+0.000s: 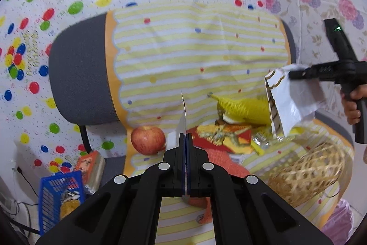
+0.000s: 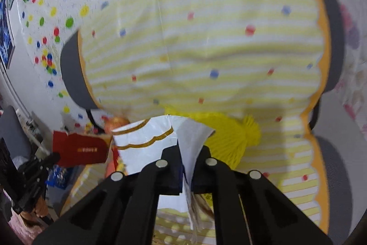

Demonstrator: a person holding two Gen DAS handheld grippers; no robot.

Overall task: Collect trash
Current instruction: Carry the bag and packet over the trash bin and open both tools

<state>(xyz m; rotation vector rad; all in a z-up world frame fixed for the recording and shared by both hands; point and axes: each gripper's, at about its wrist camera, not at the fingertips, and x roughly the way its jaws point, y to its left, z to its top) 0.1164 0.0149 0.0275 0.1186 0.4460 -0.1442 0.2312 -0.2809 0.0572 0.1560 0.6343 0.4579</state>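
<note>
So the left gripper (image 1: 185, 137) is pinched tight on a thin red card (image 2: 80, 148), seen edge-on from its own camera, so it sticks straight up and away from the fingers; from the right camera it's a flat red rectangle, long side roughly level. The right gripper (image 2: 187, 153) is clamped on a white wrapper with gold trim (image 1: 289, 100), hanging in the air with its long side dropping down from the fingers, above the chair seat (image 1: 183, 217). Under it near the seat's right edge is a woven basket (image 1: 307, 173). Further back: an apple (image 1: 148, 140), crumpled red-yellow wrappers (image 1: 222, 134) and yellow net (image 1: 243, 107) against the backrest.
</note>
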